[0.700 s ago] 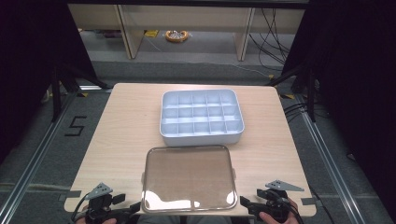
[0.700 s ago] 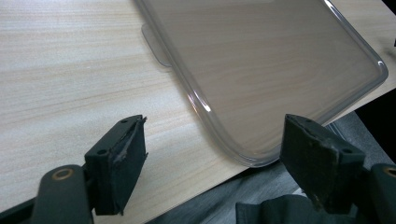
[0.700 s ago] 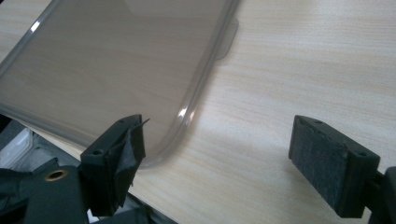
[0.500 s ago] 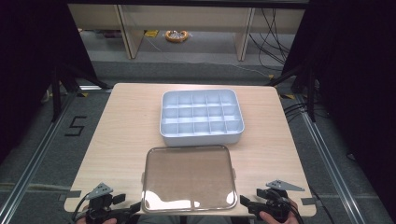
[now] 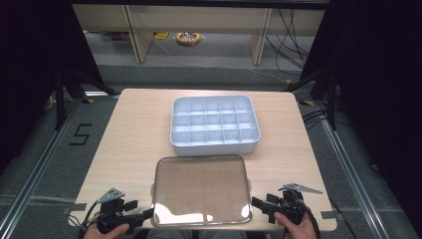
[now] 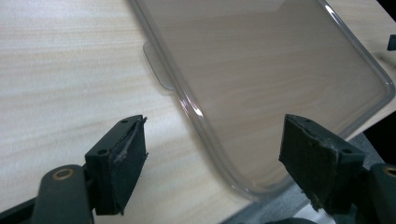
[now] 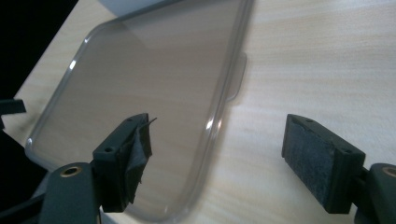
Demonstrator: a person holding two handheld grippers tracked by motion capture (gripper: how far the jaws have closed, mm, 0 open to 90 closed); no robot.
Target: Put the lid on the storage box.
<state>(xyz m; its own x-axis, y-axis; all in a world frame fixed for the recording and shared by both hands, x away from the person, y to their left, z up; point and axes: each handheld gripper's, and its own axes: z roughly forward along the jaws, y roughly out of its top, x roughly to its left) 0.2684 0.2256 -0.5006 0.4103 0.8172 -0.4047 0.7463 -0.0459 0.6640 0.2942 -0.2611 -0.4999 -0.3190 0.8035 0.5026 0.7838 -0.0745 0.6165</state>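
left gripper (image 5: 141, 215): fingers wide, empty, at clear lid (image 5: 201, 189) | right gripper (image 5: 260, 204): fingers wide, empty

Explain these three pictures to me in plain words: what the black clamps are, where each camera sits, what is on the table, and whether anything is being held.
There is no robot arm here. A person holds a two-jaw clamp in each hand: the left gripper and the right gripper at the near edge of the wooden table.

The high view looks down from above the person's side. The other two cameras ride on the grippers and look along their black jaws.

On the table lie a pale divided tray, its compartments bare, and, nearer the person, a clear lid lying flat.

Nothing is held. Both grippers are open, each aimed at a near corner of the lid, with one of the lid's side edges between the jaws and the pads not pressing on it.
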